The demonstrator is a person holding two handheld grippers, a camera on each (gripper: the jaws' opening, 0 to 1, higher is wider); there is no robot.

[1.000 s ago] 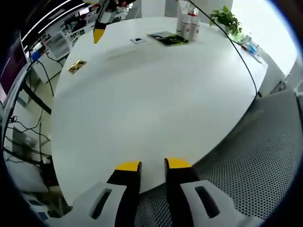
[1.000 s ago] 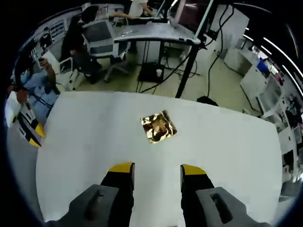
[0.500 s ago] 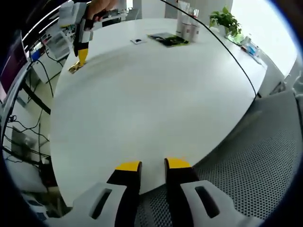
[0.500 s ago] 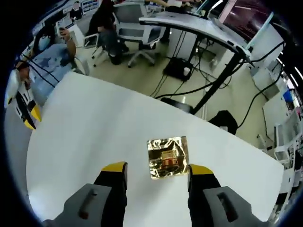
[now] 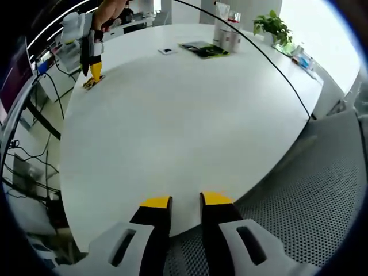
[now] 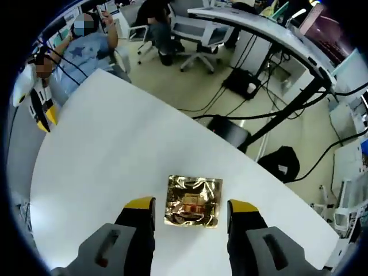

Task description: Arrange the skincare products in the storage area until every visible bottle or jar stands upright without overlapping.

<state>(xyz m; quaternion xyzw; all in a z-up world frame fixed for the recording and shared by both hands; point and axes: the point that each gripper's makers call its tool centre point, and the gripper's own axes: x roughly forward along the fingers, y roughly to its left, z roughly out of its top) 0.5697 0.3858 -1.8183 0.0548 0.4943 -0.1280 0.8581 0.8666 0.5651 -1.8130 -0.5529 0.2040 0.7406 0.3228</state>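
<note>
Right tongs (image 6: 191,205) spread around gold sachet (image 6: 193,201), label unreadable; left tongs (image 5: 185,200) slightly apart.

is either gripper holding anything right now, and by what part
Nothing is held. The right gripper is open, its fingers either side of the gold foil packet flat on the table; the left gripper is empty.

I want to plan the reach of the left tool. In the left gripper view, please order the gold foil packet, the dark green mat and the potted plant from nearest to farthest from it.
1. Gold foil packet, far left table edge, under the right tool.
2. Dark green mat, across the table, middle.
3. Potted plant, beyond the far right edge.

The left tool sits at the near edge.
</note>
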